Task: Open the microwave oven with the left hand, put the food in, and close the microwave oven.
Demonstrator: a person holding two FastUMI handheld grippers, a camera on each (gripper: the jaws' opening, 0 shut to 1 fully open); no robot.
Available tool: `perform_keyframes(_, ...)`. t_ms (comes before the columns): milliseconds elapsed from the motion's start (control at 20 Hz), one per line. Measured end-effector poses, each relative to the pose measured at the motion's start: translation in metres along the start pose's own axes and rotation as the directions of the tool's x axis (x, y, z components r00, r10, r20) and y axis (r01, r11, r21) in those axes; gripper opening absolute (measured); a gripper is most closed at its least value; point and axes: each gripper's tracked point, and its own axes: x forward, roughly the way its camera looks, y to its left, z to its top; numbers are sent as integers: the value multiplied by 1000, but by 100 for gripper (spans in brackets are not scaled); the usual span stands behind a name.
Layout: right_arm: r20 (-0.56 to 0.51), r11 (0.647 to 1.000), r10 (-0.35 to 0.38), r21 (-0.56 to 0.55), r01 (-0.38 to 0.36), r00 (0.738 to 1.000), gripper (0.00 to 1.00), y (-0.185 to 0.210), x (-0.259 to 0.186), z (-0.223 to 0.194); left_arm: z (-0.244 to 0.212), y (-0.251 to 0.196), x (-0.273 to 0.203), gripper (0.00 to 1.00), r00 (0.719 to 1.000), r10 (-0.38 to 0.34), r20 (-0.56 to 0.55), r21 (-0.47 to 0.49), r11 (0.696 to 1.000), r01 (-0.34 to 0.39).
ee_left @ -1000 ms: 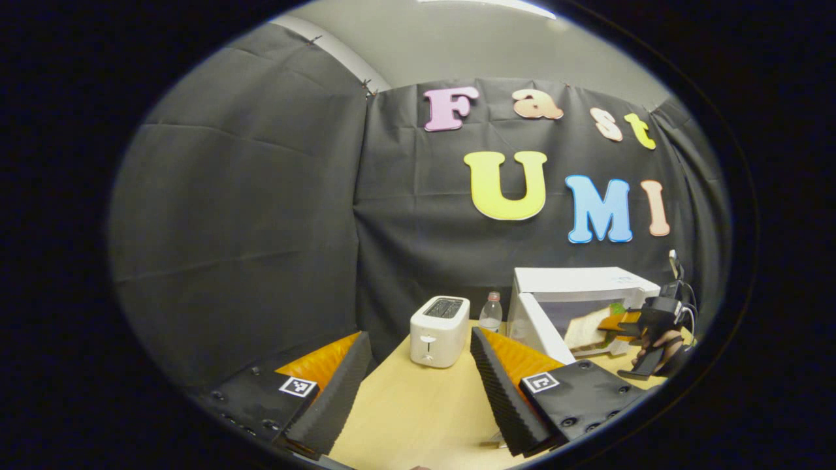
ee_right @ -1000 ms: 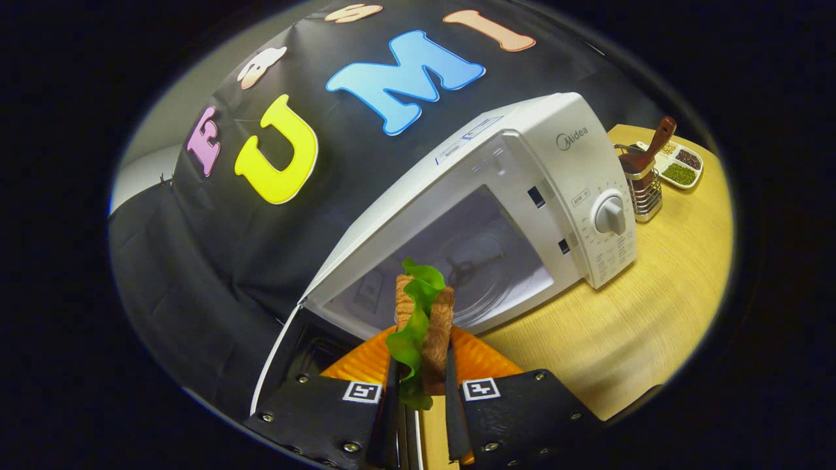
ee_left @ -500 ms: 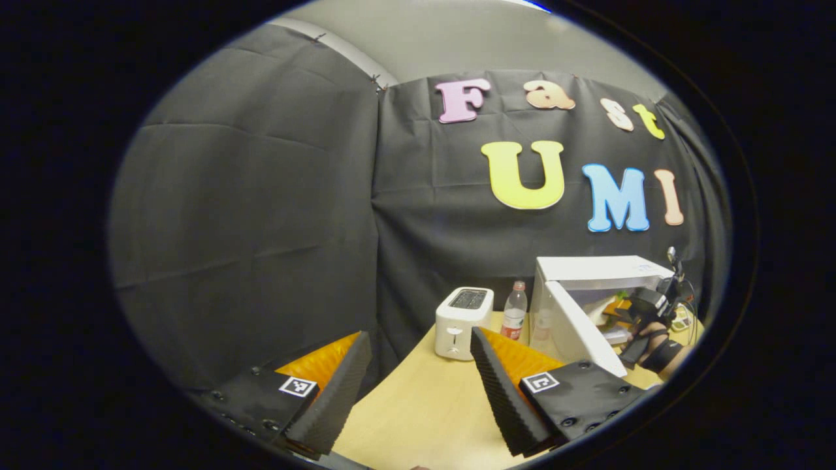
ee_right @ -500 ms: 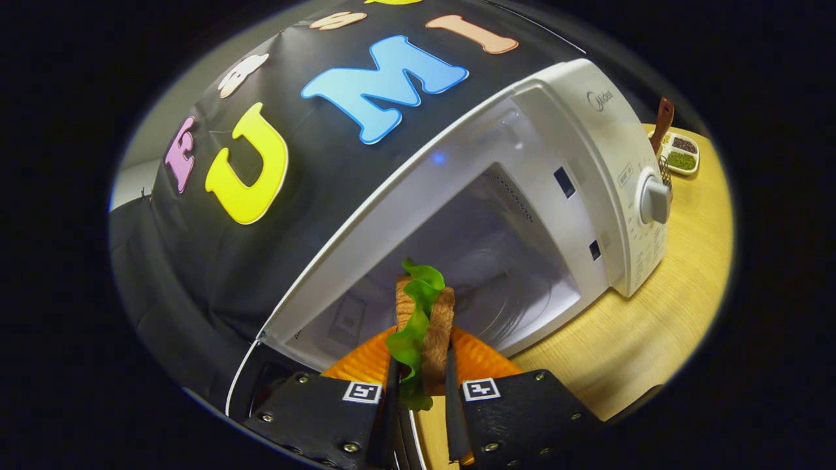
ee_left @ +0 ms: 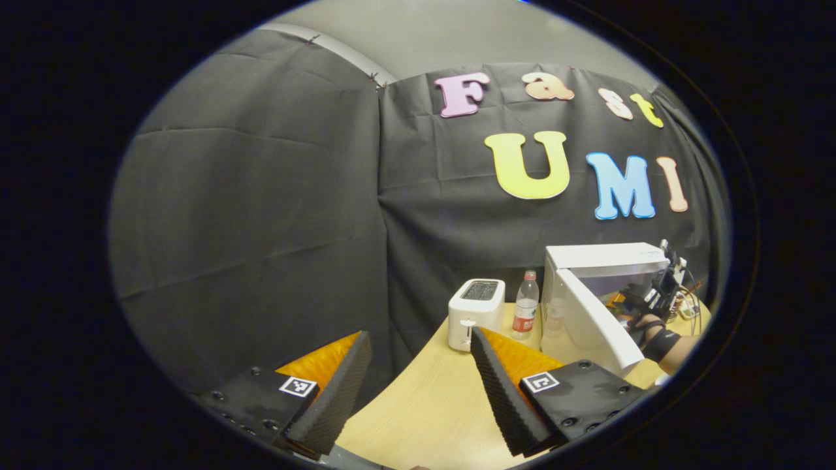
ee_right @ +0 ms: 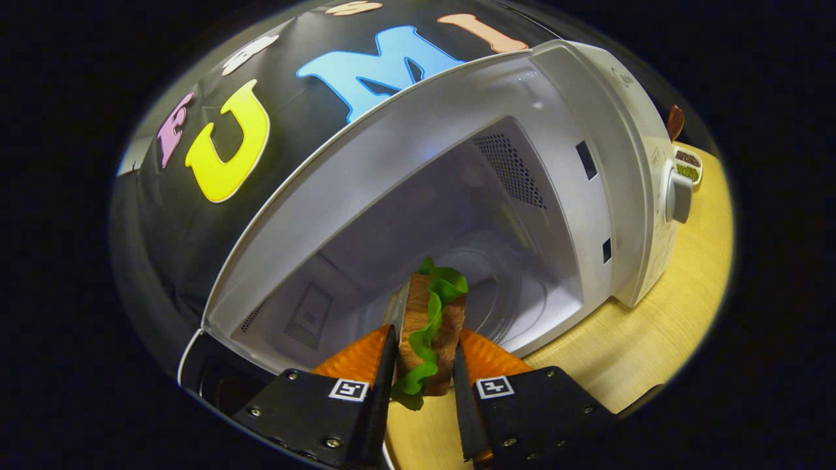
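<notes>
The white microwave (ee_right: 575, 130) stands open, its door (ee_right: 209, 375) swung out to the lower left in the right gripper view. My right gripper (ee_right: 424, 339) is shut on a sandwich (ee_right: 432, 323) of brown bread and green lettuce, held on edge at the mouth of the cavity (ee_right: 470, 261), above the round turntable. In the left gripper view, my left gripper (ee_left: 419, 336) stands open over the wooden table (ee_left: 424, 411), well left of the microwave (ee_left: 604, 258) and its open door (ee_left: 597, 320). Farther off, a hand holds the right gripper (ee_left: 643, 303) at the oven's opening.
A white toaster (ee_left: 477, 303) and a plastic bottle (ee_left: 526, 303) stand left of the microwave near the black cloth wall. The timer dial (ee_right: 679, 196) sits on the oven's right panel. A tray of spices (ee_right: 689, 166) lies behind it on the table (ee_right: 653, 326).
My right gripper has carried the sandwich forward from in front of the microwave to the cavity's mouth. The left gripper has drawn back, so the microwave looks smaller and farther right.
</notes>
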Motion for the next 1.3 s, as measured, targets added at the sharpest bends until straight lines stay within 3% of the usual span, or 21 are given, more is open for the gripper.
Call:
perform_keyframes(100,15,997,-48,-65,49,999,43,-7,1,2,-1,3,-2,97,1000,3,-7,-3,1000,-3)
perform_keyframes(150,19,991,-73,-109,74,997,58,-12,2,2,-4,2,-2,97,1000,6,-7,-2,1000,-6)
perform_keyframes(200,10,986,-82,-148,83,997,65,-14,3,0,-3,3,-2,97,1000,8,-6,1,1000,-8)
perform_keyframes(350,39,953,-133,-271,139,990,76,-22,1,6,-1,-1,-2,97,1000,4,1,-6,1000,-4)
perform_keyframes(400,58,935,-147,-317,158,987,97,-24,-3,11,-2,-3,-2,96,1000,1,1,-9,1000,-1)
perform_keyframes(550,114,898,-110,-414,147,987,98,-14,-11,25,-2,-12,-4,96,1000,-9,6,-4,1000,9)
perform_keyframes(750,143,879,-25,-468,90,989,98,7,-43,40,-3,-22,-2,97,1000,-25,13,-10,1000,25)
perform_keyframes(1000,176,842,70,-539,36,982,98,22,-105,62,-7,-39,0,96,998,-54,24,-26,998,55)
perform_keyframes(1300,245,813,165,-582,8,955,98,32,-191,105,-14,-43,11,99,997,-68,42,-29,997,70)
